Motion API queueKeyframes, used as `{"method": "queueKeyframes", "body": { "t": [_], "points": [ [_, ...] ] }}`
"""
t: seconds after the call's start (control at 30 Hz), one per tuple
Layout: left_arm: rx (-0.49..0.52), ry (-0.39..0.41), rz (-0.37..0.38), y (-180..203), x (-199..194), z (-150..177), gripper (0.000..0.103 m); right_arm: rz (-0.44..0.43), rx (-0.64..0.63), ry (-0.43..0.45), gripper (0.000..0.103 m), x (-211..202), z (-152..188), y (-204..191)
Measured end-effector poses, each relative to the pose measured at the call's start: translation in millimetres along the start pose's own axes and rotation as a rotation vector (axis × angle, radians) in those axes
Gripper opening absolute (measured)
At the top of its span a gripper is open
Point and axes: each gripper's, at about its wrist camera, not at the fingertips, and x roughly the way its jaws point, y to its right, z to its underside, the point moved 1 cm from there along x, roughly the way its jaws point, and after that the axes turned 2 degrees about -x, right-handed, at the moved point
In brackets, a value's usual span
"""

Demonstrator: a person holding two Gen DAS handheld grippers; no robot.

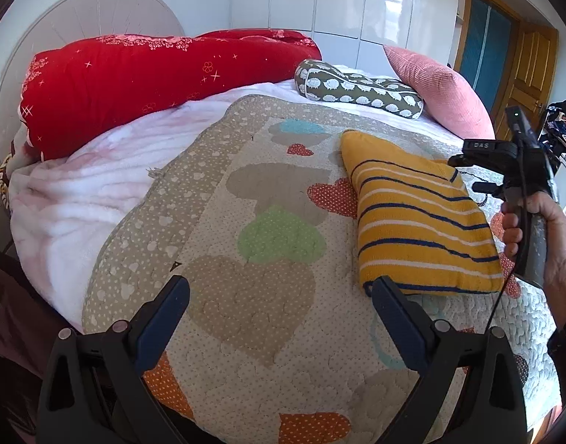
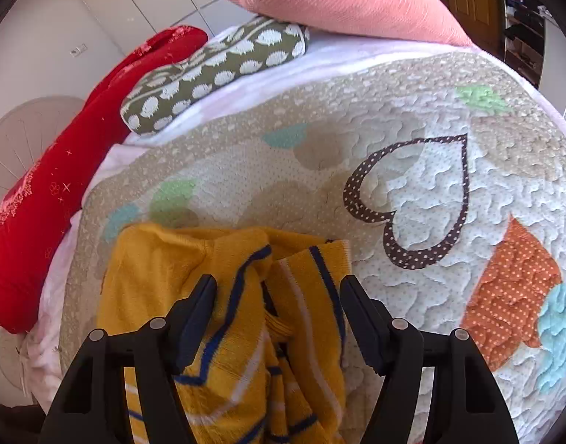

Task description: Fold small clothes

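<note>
Beside sweater (image 1: pixel 423 218) | hedgehog cushion (image 1: pixel 360 88) | pink pillow (image 1: pixel 438 85) | red quilt (image 1: pixel 135 81)

Before you lies a mustard-yellow garment (image 1: pixel 423 218) with navy and white stripes, on a beige and white quilt (image 1: pixel 246 222) patterned with grey, green, orange-dotted and pale-blue hearts. Behind it you see a red duvet (image 1: pixel 153 85) with pink sparkles, an olive cushion (image 1: pixel 356 88) with white hedgehogs, and a ribbed pink pillow (image 1: pixel 438 88).
</note>
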Motion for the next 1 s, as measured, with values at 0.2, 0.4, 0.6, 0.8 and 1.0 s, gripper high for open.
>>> {"method": "queueKeyframes", "body": {
  "t": [0.2,0.4,0.6,0.8,1.0],
  "points": [
    [-0.008,0.128,-0.042,7.1,-30.5,-4.5,0.099,0.062,-0.155,0.131,0.074,-83.2,46.9,-10.9],
    [-0.007,0.222,-0.063,17.2,-63.0,-8.3,0.1,0.084,-0.261,0.26,0.081,-147.0,116.8,-22.8],
    [-0.047,0.262,-0.073,21.1,-84.7,-3.0,0.103,0.082,-0.296,0.285,0.084,-170.2,170.7,-32.0],
    [0.019,0.321,-0.112,32.5,-96.9,7.2,0.103,0.105,-0.276,0.302,0.087,-181.1,198.8,-31.8],
    [0.046,0.268,-0.089,37.7,-90.6,12.6,0.103,0.163,-0.305,0.323,0.09,-184.1,206.4,-35.9]
  ]
}}
